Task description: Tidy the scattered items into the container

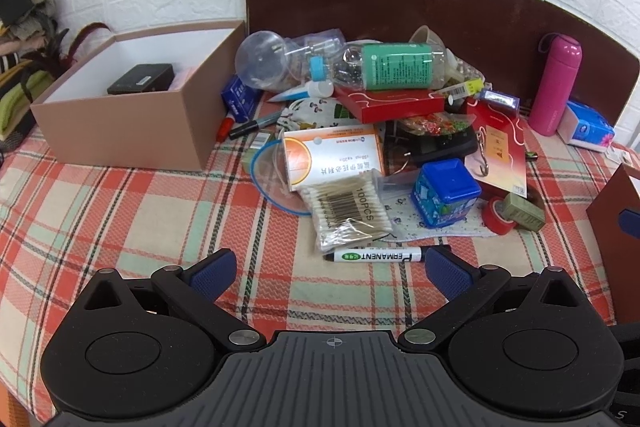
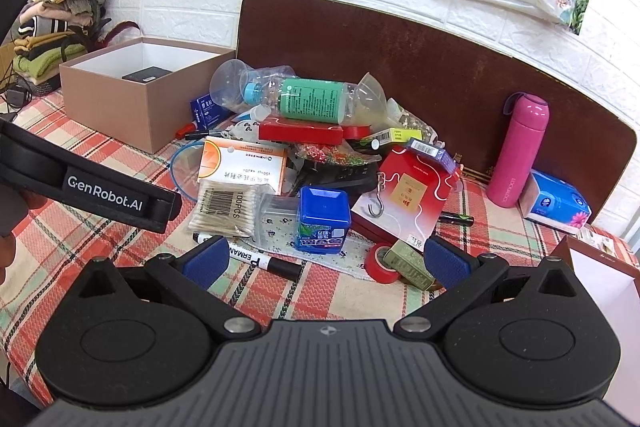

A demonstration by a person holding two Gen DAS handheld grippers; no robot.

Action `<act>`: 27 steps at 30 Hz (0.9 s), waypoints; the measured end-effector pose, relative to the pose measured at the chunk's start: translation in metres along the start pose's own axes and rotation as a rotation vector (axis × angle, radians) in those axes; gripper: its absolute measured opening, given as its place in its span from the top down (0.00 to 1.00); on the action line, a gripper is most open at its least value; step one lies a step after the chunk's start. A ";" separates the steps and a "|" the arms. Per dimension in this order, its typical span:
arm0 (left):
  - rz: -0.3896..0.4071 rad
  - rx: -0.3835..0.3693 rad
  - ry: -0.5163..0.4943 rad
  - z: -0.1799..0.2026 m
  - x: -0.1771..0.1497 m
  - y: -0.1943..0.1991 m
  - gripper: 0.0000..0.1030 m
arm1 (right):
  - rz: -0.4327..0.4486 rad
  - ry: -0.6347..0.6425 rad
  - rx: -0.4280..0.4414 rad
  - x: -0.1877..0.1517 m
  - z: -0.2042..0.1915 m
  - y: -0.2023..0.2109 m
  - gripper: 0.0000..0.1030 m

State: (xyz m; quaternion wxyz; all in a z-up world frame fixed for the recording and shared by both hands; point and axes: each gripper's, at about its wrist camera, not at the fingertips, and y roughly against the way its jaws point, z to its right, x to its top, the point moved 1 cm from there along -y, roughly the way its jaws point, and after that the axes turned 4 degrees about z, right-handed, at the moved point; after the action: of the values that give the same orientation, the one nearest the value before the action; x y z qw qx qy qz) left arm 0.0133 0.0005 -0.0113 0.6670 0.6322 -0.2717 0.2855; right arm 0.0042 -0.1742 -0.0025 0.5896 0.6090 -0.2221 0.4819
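While a crinkly cotton-swab bag, glossy blue cube tin and slim marker clutter the plaid-clothed counter, both tongs, left and right, gape wide, empty

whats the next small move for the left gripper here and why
Probably ease the left gripper forward and down onto the permanent marker. Its jaws stand wide open and empty, and the marker lies flat on the cloth just beyond the fingertips, clear of the pile. The open box sits to the left.
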 end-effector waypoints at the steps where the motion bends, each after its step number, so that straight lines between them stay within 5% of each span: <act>1: 0.000 -0.001 -0.001 0.000 0.000 0.000 0.00 | 0.000 0.000 0.000 0.000 0.000 0.000 0.00; 27: -0.013 -0.004 0.007 0.001 -0.003 -0.004 0.00 | -0.011 0.011 0.007 0.002 0.000 -0.002 0.00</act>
State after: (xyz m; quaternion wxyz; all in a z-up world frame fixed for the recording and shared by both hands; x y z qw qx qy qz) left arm 0.0142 -0.0012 -0.0160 0.6711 0.6317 -0.2656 0.2830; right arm 0.0065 -0.1737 -0.0019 0.5912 0.6097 -0.2139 0.4827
